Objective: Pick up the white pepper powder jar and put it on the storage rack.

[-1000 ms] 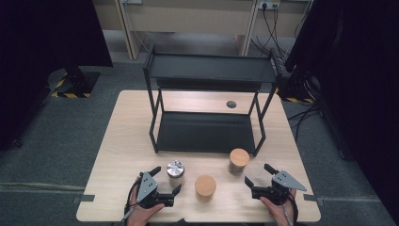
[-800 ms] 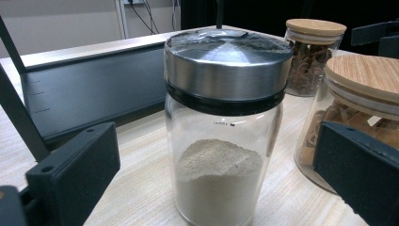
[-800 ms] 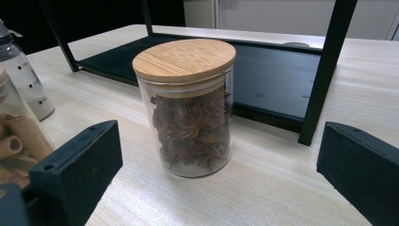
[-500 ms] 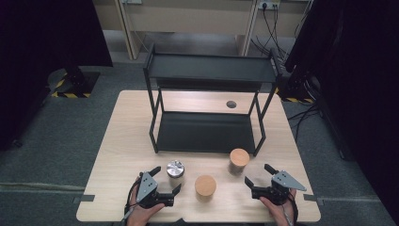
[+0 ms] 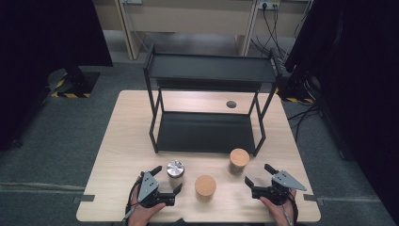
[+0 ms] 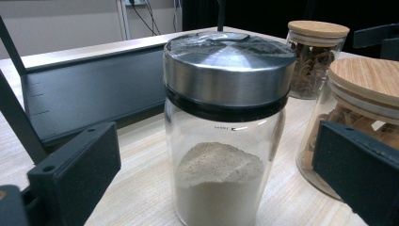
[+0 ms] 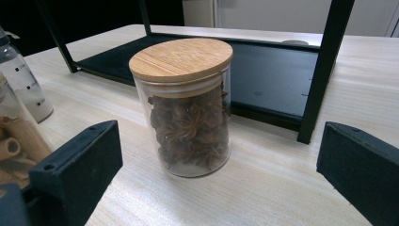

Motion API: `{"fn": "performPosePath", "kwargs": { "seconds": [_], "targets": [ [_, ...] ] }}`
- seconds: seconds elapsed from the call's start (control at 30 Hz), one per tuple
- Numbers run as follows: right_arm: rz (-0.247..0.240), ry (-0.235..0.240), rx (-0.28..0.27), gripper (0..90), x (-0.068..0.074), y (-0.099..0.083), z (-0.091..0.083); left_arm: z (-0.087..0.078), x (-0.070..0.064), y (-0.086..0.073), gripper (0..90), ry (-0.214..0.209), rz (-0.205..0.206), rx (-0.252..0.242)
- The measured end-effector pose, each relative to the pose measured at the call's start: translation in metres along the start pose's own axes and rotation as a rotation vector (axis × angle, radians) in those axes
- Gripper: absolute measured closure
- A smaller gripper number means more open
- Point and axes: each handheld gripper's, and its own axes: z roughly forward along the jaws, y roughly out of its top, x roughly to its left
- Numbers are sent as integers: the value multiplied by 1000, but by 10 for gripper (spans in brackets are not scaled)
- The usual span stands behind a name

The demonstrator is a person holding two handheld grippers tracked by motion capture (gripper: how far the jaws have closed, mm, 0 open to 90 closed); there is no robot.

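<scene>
This looks like a lab or test room set up for recording, not a home. A plain wooden table [image 5: 117, 155] stands on grey carpet [image 5: 56, 136], hemmed by black curtains [image 5: 42, 37]. Cables [image 5: 273, 33] hang from wall sockets [image 5: 267, 5], and hazard tape [image 5: 63, 89] marks a stand base. The empty black rack [image 5: 209, 70] (well beyond the fingers) is a prop.

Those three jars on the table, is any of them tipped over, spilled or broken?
Nothing stands out. The steel-lidded jar, the star anise jar and the third wooden-lidded jar all stand upright with lids on, and the table shows no spill. Both grippers, left and right, are open, touching nothing.
</scene>
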Motion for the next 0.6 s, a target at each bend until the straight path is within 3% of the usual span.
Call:
{"fn": "performPosePath", "kwargs": {
  "seconds": [0.6],
  "targets": [
    [2, 0, -1, 9, 0, 0, 1, 8, 1, 2, 25, -3, 10, 0]
  ]
}}
